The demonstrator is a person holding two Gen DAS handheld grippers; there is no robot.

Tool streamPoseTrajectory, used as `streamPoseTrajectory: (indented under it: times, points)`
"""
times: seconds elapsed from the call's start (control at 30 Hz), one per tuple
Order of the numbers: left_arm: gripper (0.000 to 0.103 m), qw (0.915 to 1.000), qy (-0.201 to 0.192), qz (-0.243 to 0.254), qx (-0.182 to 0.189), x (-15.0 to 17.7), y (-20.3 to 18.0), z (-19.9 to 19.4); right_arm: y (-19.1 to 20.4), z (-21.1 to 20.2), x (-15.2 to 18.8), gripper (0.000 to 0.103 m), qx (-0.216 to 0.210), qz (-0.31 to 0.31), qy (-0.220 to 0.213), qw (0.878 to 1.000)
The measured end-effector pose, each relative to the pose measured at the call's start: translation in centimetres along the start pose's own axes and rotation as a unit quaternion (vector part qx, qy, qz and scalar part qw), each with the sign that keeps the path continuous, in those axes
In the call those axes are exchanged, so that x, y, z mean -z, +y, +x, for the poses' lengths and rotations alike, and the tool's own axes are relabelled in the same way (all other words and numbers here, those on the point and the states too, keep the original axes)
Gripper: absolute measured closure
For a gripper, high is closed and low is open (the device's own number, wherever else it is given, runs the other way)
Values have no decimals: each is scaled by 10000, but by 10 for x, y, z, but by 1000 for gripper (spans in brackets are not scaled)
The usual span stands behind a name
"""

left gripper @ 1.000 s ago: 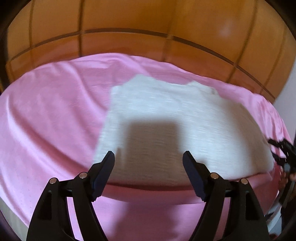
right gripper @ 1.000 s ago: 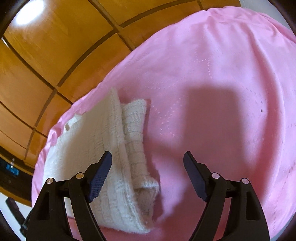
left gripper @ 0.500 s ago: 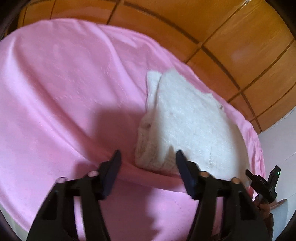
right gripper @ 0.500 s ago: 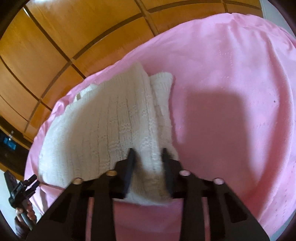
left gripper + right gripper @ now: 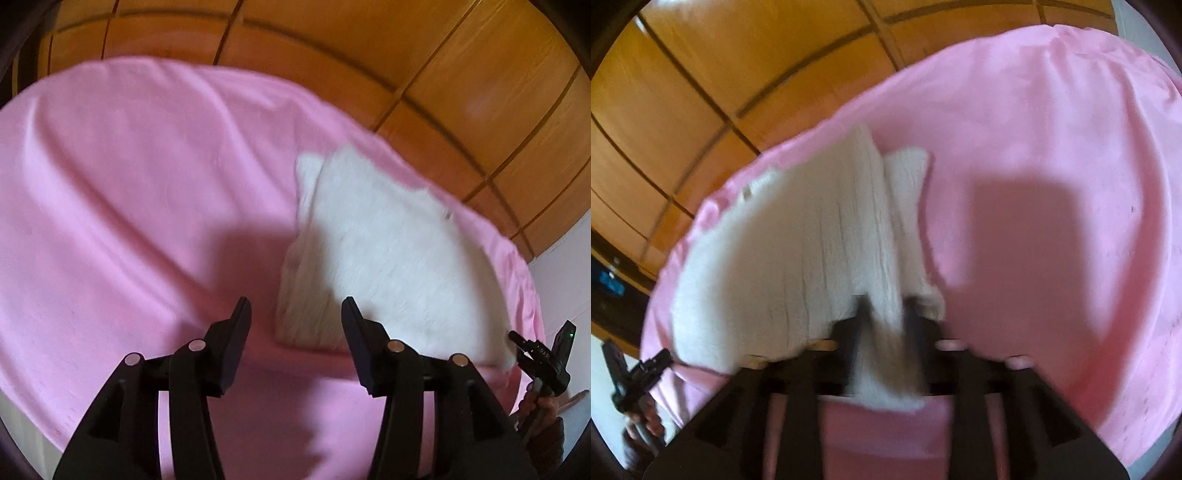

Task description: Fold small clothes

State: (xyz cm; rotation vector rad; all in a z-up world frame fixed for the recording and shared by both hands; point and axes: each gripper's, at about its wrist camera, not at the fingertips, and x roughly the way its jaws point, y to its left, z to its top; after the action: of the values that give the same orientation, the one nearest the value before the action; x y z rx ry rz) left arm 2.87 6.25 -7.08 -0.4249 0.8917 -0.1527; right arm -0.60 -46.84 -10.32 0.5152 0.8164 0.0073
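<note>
The right tongs (image 5: 884, 306) sit at the near edge of a white knitted garment (image 5: 798, 254), and a thick fold of the knit runs down between the two dark fingers. The picture there is smeared, but the fingers stand close together with the wool bunched between them, so they look closed on the fold. Their jaws have just been opening, with the knit between them.

The left tongs (image 5: 295, 314) are open over the pink sheet (image 5: 129, 192), short of the near left corner of the garment (image 5: 376, 254). Their jaws have just been opening too, and only bare sheet and the shaded corner of the knit show through the gap; the pads touch no cloth.

The garment lies folded on the pink sheet, which covers a bed. In the right wrist view its body fills the left half of the sheet (image 5: 1052, 155), with a narrower strip, perhaps a sleeve, lying along its right side. In the left wrist view the same garment lies to the right, reaching toward the far right edge of the sheet. The square shadows of the rigs fall on the sheet just beside it.

Low at the right edge of the left wrist view a hand (image 5: 546, 410) holds a black rig; a hand (image 5: 646, 421) with a black rig shows low at the left of the right wrist view.

Beyond the bed stands a wall of orange wooden panels (image 5: 461, 66) crossed by dark grooves.
</note>
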Motion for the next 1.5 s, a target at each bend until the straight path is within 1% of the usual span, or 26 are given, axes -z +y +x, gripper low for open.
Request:
streamPoseTrajectory:
  times: [0.03, 0.07, 0.13, 0.2, 0.23, 0.3, 0.37, 0.4, 0.5, 0.57, 0.6, 0.63, 0.7, 0.77, 0.9, 1.0, 1.07, 1.1, 1.2, 1.27, 1.33, 1.43, 1.5]
  points:
    - [54, 9999, -110, 65, -6, -4, -6, -4, 0, -2, -7, 37, 57, -7, -175, 9998]
    - [54, 9997, -195, 118, 0, -7, -8, -9, -1, 1, -13, 37, -8, -22, -181, 9998]
    - [53, 9990, -345, 286, 58, -11, -18, -13, -5, 13, -25, 37, -143, 102, -82, 9998]
    - [48, 9983, -350, 459, 98, -14, -30, -13, -8, 31, -31, 37, -297, 141, 156, 9993]
    - [48, 9980, -318, 532, 149, -15, -34, -11, -8, 37, -31, 37, -299, 156, 245, 9991]
    - [48, 9973, -161, 685, 200, -11, -42, -4, -12, 47, -30, 38, -467, 203, 434, 9978]
    - [49, 9962, 3, 852, 199, -8, -51, 8, -12, 46, -26, 41, -623, 153, 504, 9967]
    - [50, 9953, 75, 940, 202, -5, -54, 13, -12, 45, -25, 42, -798, 161, 602, 9949]
    - [50, 9927, 247, 1144, 307, -1, -67, 27, -6, 46, -19, 42, -966, 73, 776, 9923]
    - [50, 9908, 385, 1264, 306, 1, -75, 39, -1, 45, -16, 52, -904, -76, 867, 9921]
    - [50, 9900, 450, 1306, 273, 2, -77, 44, 3, 46, -16, 67, -940, -99, 949, 9910]
    - [50, 9892, 529, 1351, 227, 3, -80, 50, 5, 44, -18, 74, -930, -146, 972, 9908]
    - [50, 9877, 654, 1411, 145, 7, -81, 62, 19, 38, -21, 78, -731, -388, 969, 9918]
    - [50, 9886, 672, 1341, 163, 7, -78, 67, 32, 29, -27, 80, -762, -435, 918, 9919]
    - [50, 9902, 676, 1139, 433, 4, -71, 66, 75, 1, -40, 81, -1123, -684, 699, 9889]
    - [50, 9905, 693, 944, 728, 2, -62, 67, 125, -11, -46, 82, -1422, -1043, 579, 9826]
    - [50, 9903, 696, 814, 889, 1, -56, 67, 166, -13, -46, 83, -1636, -1286, 601, 9763]
    - [50, 9900, 696, 765, 960, 1, -54, 66, 178, -11, -46, 83, -1692, -1356, 619, 9743]
    - [50, 9890, 679, 614, 1159, 1, -48, 64, 244, 11, -41, 84, -1781, -1819, 778, 9639]
    - [50, 9883, 636, 501, 1295, 2, -44, 60, 273, 27, -35, 85, -1782, -2019, 929, 9586]
    - [50, 9879, 592, 403, 1377, 4, -38, 51, 304, 52, -23, 85, -1661, -2227, 1148, 9537]
    - [50, 9881, 535, 277, 1418, 7, -27, 38, 337, 80, -4, 86, -1432, -2509, 1313, 9483]
    - [50, 9889, 464, 213, 1396, 9, -15, 26, 348, 89, 3, 86, -1384, -2530, 1388, 9474]
